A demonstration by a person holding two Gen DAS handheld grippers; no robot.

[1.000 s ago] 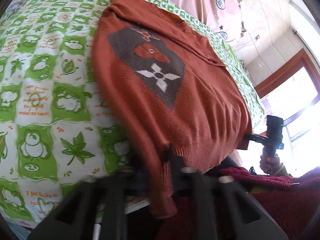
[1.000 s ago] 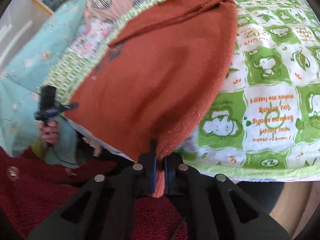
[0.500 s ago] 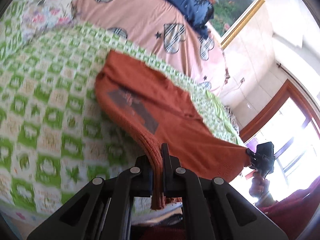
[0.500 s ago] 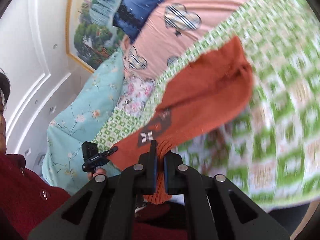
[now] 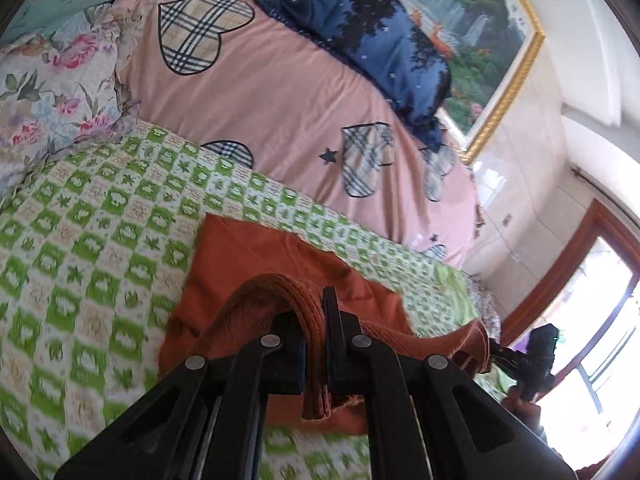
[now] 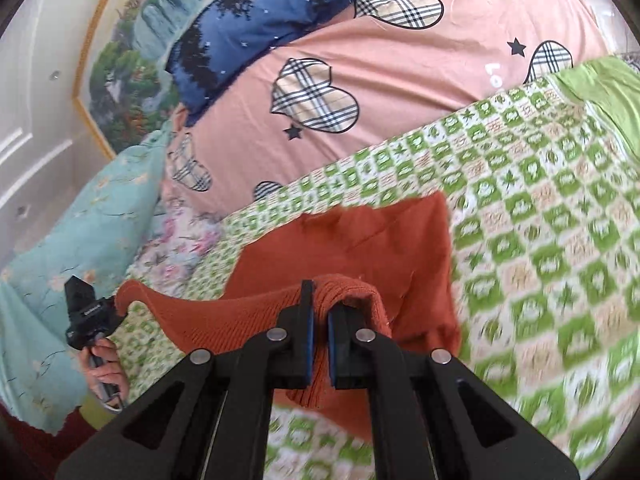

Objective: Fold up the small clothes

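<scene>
One rust-orange knitted sweater is the only garment on the bed, and two grippers hold it, one at each end of its ribbed hem. Between the left gripper's closed jaws a thick fold of that hem is clamped, arching up over the near finger and hanging out below the pads; ahead of the tool the rest of the sweater lies on the green-and-white checked sheet. Off to that tool's right, the hem runs taut to the right gripper, gripped by a hand low at the frame's edge. Seen from its own camera, the right gripper is likewise pinched shut on a bunched hem fold, both tools tilted slightly downward toward the bed. Beyond the sweater lie one pink duvet with plaid hearts and one dark blue pillow under one gold-framed picture.
</scene>
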